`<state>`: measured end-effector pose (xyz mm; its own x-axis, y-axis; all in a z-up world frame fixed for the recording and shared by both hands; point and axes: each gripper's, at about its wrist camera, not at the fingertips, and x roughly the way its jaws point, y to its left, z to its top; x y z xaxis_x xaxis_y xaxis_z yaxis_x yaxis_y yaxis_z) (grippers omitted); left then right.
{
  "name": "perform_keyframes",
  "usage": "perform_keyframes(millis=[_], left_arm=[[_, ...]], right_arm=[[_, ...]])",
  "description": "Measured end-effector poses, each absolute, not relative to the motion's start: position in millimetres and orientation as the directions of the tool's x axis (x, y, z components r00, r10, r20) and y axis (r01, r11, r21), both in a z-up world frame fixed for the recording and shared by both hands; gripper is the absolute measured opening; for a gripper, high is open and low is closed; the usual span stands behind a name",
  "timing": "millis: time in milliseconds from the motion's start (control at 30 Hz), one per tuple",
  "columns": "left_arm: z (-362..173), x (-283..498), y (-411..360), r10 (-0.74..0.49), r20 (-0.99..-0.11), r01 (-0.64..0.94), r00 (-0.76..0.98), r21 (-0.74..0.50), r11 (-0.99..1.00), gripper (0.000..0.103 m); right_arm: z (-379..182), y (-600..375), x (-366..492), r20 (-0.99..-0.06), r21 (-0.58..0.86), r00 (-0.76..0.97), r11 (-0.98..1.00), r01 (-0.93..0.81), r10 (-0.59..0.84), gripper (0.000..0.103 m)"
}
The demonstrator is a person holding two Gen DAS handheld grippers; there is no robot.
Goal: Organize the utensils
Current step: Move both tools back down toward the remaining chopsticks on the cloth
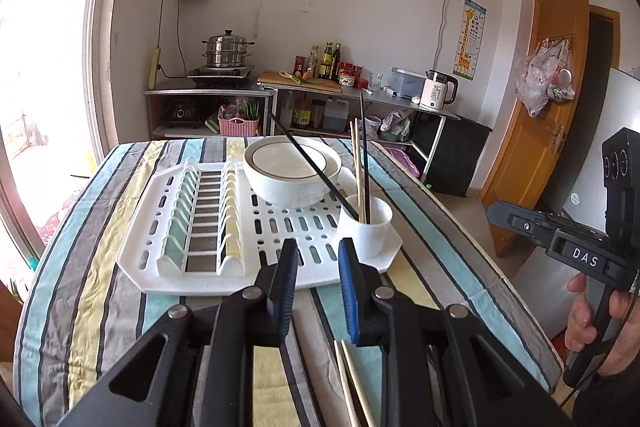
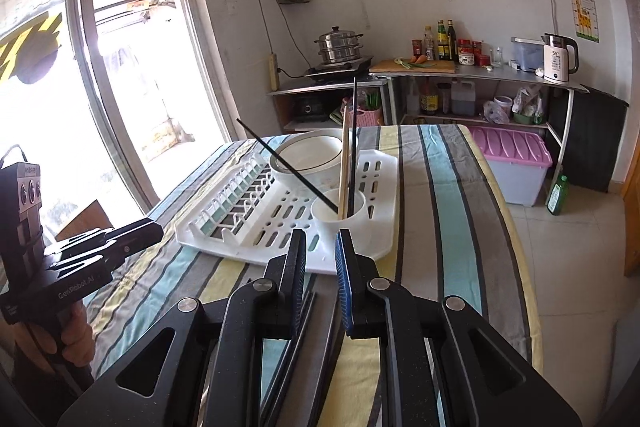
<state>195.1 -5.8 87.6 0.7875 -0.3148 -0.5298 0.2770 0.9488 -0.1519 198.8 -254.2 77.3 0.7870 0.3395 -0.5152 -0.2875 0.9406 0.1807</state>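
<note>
A white cup (image 1: 370, 229) stands on the near right corner of a white drying rack (image 1: 208, 269). It holds two black chopsticks (image 1: 308, 163) and wooden chopsticks (image 1: 357, 171). My left gripper (image 1: 318, 255) is open and empty, just in front of the rack. Light wooden chopsticks (image 1: 352, 383) lie on the cloth under it. My right gripper (image 2: 322, 247) is open and empty, just before the cup (image 2: 340, 217). Dark chopsticks (image 2: 296, 339) lie on the cloth beneath it. Each gripper shows in the other's view, the right one (image 1: 520, 223) and the left one (image 2: 132, 233).
A white bowl (image 1: 292, 171) sits on the rack behind the cup. The table has a striped cloth (image 1: 100, 287). A kitchen counter (image 1: 360, 93) with bottles and a kettle stands behind. A pink-lidded bin (image 2: 516, 163) sits on the floor to the right.
</note>
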Motion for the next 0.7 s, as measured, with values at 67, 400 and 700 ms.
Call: perform_keyframes(millis=[67, 400, 700], left_arm=[[79.0, 181.5, -5.3, -0.303, -0.540, 0.272, 0.785, -0.137, 0.952, 0.022], [31.6, 130.9, 0.5, -0.294, -0.600, 0.268, 0.744, -0.134, 0.954, 0.022], [12.1, 135.2, 0.5, -0.278, -0.643, 0.249, 0.714, -0.138, 0.958, 0.022]], right_arm=[[68.3, -250.8, 184.7, -0.524, 0.174, 0.782, 0.941, -0.291, 0.338, 0.015], [27.1, -248.3, 139.6, -0.580, 0.182, 0.741, 0.941, -0.287, 0.338, 0.015], [11.7, -241.0, 150.3, -0.612, 0.184, 0.715, 0.940, -0.288, 0.339, 0.015]])
